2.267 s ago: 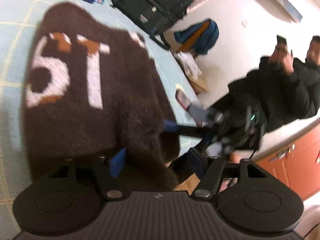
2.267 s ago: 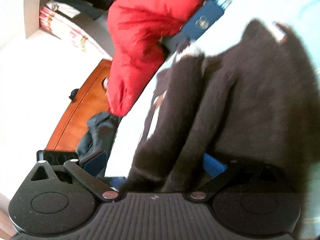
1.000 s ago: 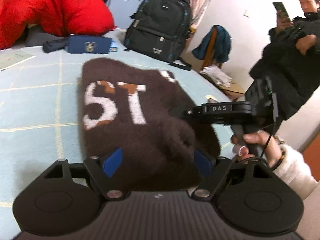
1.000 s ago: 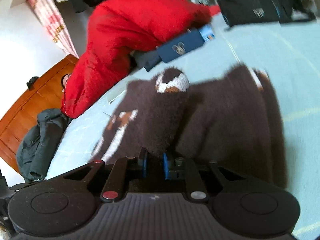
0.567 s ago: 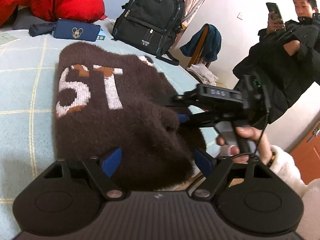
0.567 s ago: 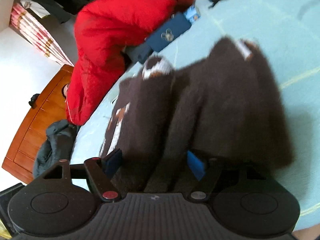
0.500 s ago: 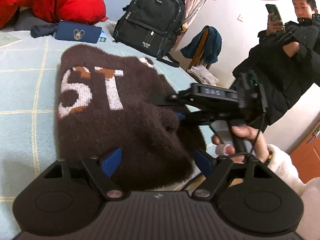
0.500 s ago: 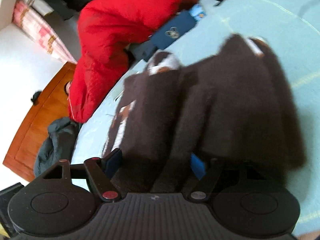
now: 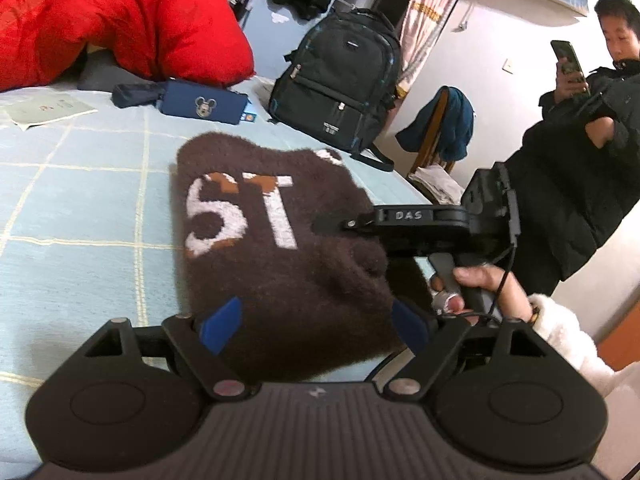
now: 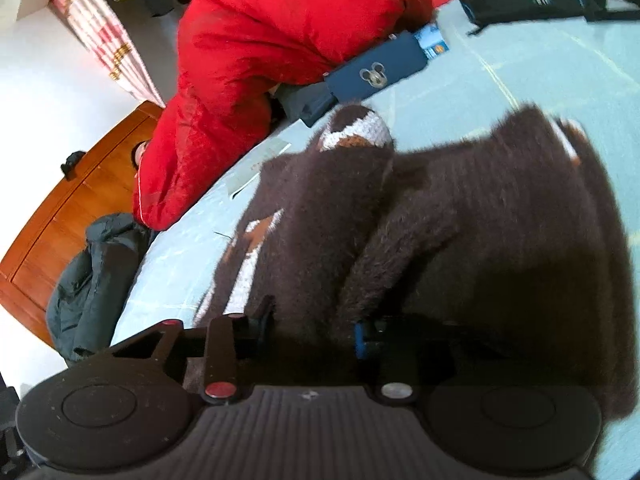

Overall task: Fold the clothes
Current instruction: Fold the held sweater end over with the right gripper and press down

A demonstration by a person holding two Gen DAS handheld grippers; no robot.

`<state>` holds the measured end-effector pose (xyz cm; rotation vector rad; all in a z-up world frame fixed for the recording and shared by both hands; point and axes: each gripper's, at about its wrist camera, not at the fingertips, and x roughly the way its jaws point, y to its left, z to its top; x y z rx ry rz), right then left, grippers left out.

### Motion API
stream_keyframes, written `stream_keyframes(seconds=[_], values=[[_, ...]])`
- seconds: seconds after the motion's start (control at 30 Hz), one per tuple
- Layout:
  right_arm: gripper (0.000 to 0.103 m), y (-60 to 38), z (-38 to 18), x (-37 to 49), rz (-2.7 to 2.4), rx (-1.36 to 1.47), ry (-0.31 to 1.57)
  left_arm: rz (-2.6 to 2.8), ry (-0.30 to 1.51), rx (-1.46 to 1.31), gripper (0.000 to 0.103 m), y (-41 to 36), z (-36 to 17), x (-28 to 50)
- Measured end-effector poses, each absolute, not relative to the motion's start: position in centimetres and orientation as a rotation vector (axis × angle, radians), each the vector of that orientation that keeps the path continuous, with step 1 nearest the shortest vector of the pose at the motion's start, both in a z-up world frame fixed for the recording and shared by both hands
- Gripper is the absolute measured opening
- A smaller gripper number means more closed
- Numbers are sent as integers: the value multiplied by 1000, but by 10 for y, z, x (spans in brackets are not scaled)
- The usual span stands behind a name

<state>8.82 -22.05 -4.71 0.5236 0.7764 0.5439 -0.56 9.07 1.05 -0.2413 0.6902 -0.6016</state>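
The brown sweater (image 9: 256,240) lies folded on the pale blue bed (image 9: 80,200). The left gripper (image 9: 308,320) straddles its near edge, jaws wide and opening, while the right gripper (image 10: 316,332) is closing on a sweater fold between its narrow jaws.

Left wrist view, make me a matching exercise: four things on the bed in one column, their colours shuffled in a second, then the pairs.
Things:
1. fluffy sweater
2. puffer jacket
3. backpack
4. Mickey pouch

Colours:
A. navy blue
B. black
C. brown with white letters
D. red

Pairs: 1-C, 2-D, 3-B, 4-A
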Motion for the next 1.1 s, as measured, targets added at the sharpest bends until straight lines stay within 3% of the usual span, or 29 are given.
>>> stream_keyframes(seconds=[0.5,1.1], values=[[31,-249,25,104,557,349,669,-569,706,-232,83,88,11,-4],[31,-339,-48,97,456,617,756,-577,750,-199,83,70,6,3]])
